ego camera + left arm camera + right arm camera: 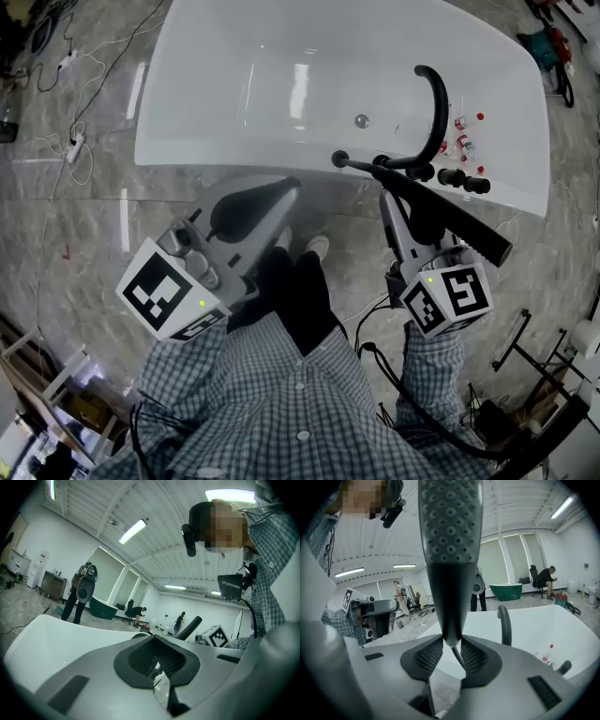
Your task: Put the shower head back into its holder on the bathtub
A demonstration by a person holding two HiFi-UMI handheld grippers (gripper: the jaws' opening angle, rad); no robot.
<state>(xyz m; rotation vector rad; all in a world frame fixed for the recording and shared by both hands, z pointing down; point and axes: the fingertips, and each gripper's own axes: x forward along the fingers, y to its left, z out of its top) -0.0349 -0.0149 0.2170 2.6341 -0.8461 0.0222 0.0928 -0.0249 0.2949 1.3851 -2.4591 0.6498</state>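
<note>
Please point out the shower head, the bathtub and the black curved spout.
shower head (450, 527): right gripper view, on its nozzle face
bathtub (206, 157): head view, on its near rim
black curved spout (442, 103): head view, on its bend

**Setting.** A large indoor test hall or lab, not a home bathroom. A white bathtub (281, 89) stands free on a marble-patterned floor (75, 220). Cables with a power strip (77, 148) lie to its left. Beyond it are a green tub (506, 592) and a person seated on an office chair (546, 579). Ceiling strip lights (132, 531) hang overhead.
</note>
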